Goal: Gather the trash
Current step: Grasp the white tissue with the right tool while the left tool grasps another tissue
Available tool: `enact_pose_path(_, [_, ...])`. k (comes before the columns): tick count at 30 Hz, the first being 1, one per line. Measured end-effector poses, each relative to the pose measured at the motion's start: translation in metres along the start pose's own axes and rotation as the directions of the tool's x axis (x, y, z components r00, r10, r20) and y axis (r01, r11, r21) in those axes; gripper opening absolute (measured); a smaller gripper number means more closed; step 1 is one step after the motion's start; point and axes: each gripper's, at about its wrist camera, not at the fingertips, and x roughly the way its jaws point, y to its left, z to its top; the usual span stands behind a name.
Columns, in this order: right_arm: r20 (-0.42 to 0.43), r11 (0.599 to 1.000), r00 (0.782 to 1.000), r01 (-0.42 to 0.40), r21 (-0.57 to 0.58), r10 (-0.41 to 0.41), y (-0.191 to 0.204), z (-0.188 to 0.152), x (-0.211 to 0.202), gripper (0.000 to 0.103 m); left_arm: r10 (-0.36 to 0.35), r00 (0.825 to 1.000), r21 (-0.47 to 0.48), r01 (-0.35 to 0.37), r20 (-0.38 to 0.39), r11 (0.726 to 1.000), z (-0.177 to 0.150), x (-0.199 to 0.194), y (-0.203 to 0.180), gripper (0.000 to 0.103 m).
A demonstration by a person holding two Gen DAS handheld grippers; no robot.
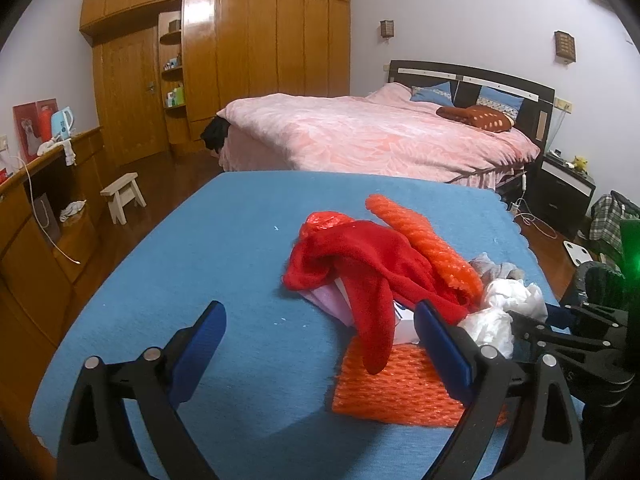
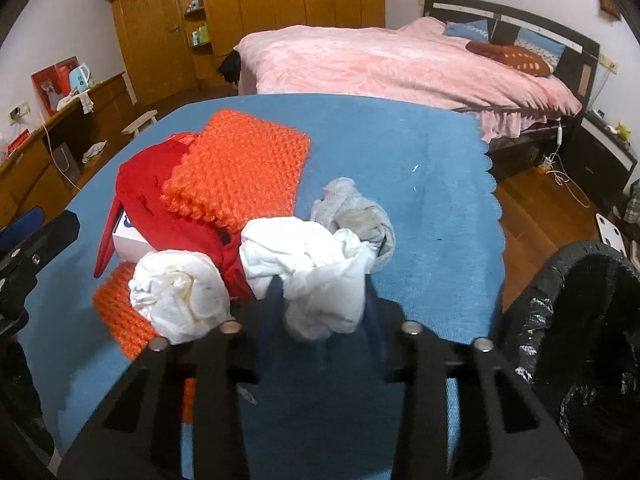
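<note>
Right gripper (image 2: 322,300): pinching crumpled white tissue (image 2: 316,276) on blue table (image 2: 420,200). Left gripper (image 1: 320,328): spread, empty. Risk: thin tissue tears or slips (black bin (image 2: 580,320) beside), snagging 1 neighbouring wad (image 2: 180,292).

right hand-held gripper (image 2: 322,294) pinching white crumpled tissue (image 2: 320,280) on blue cloth (image 2: 420,208), black bin (image 2: 580,320) beside.

Bedroom with plain pale walls (image 1: 460,8) and a dark polished wooden floor (image 1: 160,168). A full-height wooden wardrobe (image 1: 260,40) with open corner shelves covers the far wall; a double bed (image 1: 380,136) under a pink cover, with a dark headboard (image 1: 472,80), stands against the right wall below two small wall lamps (image 1: 564,44). A long wooden sideboard (image 1: 36,208) lines the left wall, a small pale stool (image 1: 122,196) near it, and a dark nightstand (image 1: 564,188) sits beside the bed.
</note>
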Motion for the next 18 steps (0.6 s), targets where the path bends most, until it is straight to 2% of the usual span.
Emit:
enact_pose_path(9, [0.023,0.999,0.999,0.028,0.037,-0.029,-0.01,-0.008,-0.019,0.031,-0.043,0.999,0.016,0.043,0.006,0.999,0.001,-0.007,-0.018,0.091])
enact_pose_path(18, [0.029,0.996,0.999,0.041,0.079,-0.044,-0.03,-0.013,-0.034,0.031,-0.141,0.99,0.056,0.142,-0.028,0.988,-0.006,-0.007,-0.053,0.079])
